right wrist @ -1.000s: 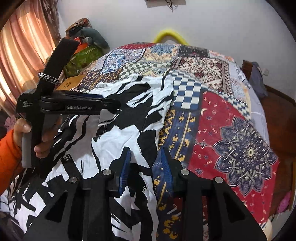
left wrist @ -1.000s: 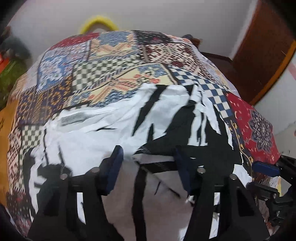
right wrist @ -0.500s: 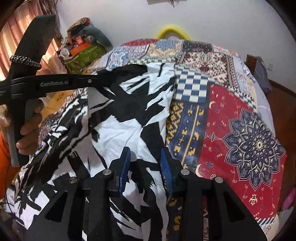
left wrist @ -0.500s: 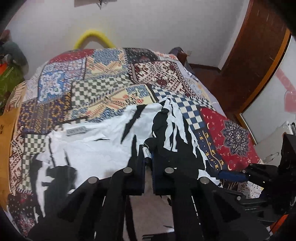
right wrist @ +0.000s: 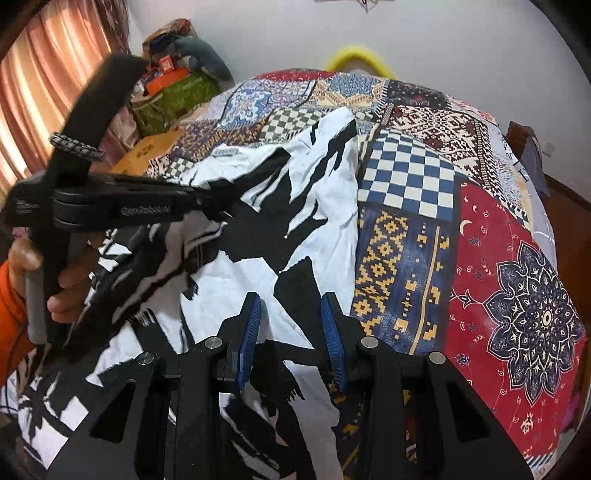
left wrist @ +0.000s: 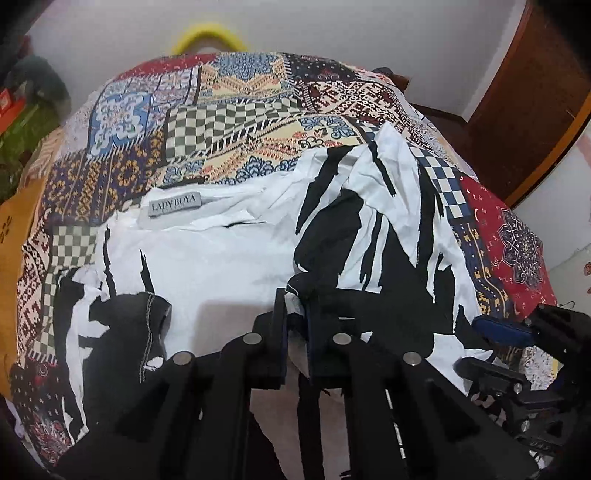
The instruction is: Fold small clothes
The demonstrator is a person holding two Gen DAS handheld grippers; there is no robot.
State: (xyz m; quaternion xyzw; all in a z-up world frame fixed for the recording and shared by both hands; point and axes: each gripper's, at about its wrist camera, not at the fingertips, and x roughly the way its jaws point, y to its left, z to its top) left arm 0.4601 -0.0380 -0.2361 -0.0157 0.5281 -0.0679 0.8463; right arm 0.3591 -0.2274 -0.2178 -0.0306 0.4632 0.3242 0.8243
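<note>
garment: black-and-white print top (left wrist: 236, 254), neck label "LADY BOYA" (left wrist: 175, 204) showing, inside face up on its left part. Lies crumpled on the patchwork bedspread (left wrist: 229, 110), near the bed's front edge.
long axis: looks to run crosswise to both tongs, label end at far-left, bunched black-heavy part at right. Not sure where the hem is; fabric is too rumpled.
left tongs (left wrist: 295, 325): jaws narrow, pinched on a raised fold of the top at its near-middle. Right wrist view shows the same tool (right wrist: 207, 201) side-on, fabric bunched at its tip.
left hand (right wrist: 55, 273): wraps the tool's grip, orange sleeve, left of the top.
right tongs (right wrist: 291, 325): jaws apart w/ a moderate gap, nothing between them. They sit over the top's right part, just inside its right edge; bedspread's blue/yellow patch is just beside the right finger (right wrist: 332, 328).
key relation: top lies straight ahead of and under both tongs. Left tongs already have cloth; right tongs are nearer the free right edge.
step (judged): early in the fold; garment not yet flat or squared.
next (judged): right tongs need to close on the right edge so the two can lift and carry together.
risk: one-sided lift would drag the top into a heap.
beyond: yellow arc (left wrist: 210, 35) behind the bed, white wall, curtain (right wrist: 40, 92) far left.
</note>
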